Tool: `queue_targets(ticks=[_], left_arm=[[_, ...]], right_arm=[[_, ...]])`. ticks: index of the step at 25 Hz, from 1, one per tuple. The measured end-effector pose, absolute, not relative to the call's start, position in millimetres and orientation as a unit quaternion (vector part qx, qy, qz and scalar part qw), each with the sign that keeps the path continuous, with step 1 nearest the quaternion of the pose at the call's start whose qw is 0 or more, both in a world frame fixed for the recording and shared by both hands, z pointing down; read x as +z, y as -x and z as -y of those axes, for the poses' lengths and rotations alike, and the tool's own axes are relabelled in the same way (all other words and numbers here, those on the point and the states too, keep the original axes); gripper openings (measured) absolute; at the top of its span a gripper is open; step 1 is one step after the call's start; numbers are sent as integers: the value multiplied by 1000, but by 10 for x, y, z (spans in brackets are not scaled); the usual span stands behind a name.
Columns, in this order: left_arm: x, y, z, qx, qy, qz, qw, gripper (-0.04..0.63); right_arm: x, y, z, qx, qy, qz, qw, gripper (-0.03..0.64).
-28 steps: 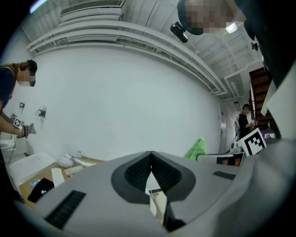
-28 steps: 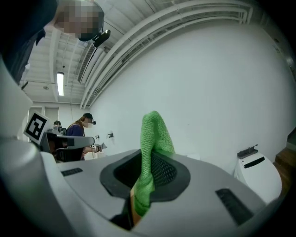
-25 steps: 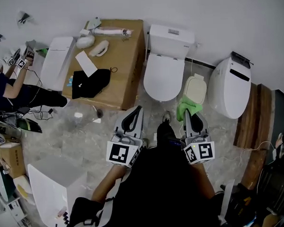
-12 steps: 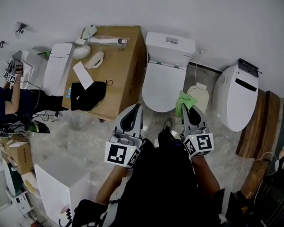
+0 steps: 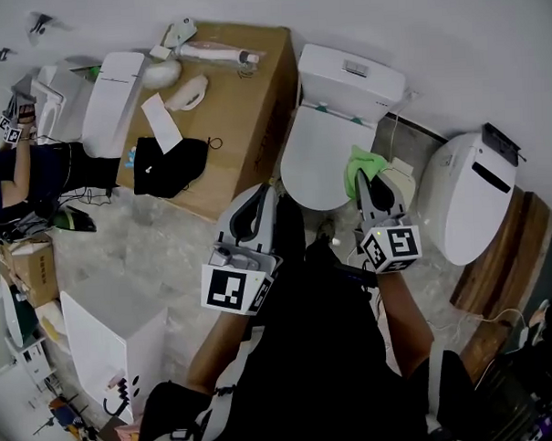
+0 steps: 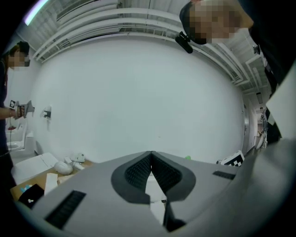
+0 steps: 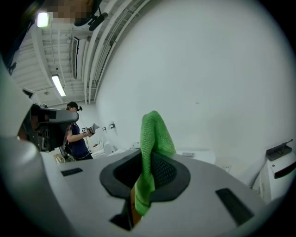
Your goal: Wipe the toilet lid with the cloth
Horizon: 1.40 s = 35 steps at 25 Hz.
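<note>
A white toilet stands against the far wall with its lid [image 5: 317,152] closed and its cistern [image 5: 350,78] behind. My right gripper [image 5: 369,182] is shut on a green cloth [image 5: 365,164], held just off the lid's right edge. In the right gripper view the green cloth [image 7: 151,152] sticks up between the closed jaws of the right gripper [image 7: 147,163]. My left gripper [image 5: 262,203] is shut and holds nothing, near the lid's lower left edge. In the left gripper view the left gripper [image 6: 151,162] has its pads pressed together, pointing at the white wall.
A large cardboard box [image 5: 225,98] with a black cloth and white parts on it stands left of the toilet. A second white toilet [image 5: 471,195] is at the right, with a small beige lid [image 5: 402,184] between. A white box [image 5: 112,334] sits near left. A person [image 5: 18,171] crouches far left.
Both grippers moved forward toward the toilet. The right one carried the green cloth from the floor area by the beige lid up to the toilet lid's right edge.
</note>
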State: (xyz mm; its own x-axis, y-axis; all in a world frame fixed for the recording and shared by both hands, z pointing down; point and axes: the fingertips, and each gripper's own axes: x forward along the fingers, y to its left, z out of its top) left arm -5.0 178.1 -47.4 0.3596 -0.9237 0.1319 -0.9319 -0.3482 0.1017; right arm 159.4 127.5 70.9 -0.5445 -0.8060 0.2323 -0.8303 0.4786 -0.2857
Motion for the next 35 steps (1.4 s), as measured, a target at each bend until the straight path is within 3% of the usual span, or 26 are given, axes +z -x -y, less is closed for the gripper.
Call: queue_targets(ticks=[11, 35], left_arm=[[10, 328, -812, 46, -835, 534, 125, 8], [1824, 1132, 555, 73, -833, 511, 201, 8]], right_arm=[[1576, -1090, -226, 208, -462, 855, 112, 52], [4513, -351, 1548, 227, -465, 811, 271, 52]])
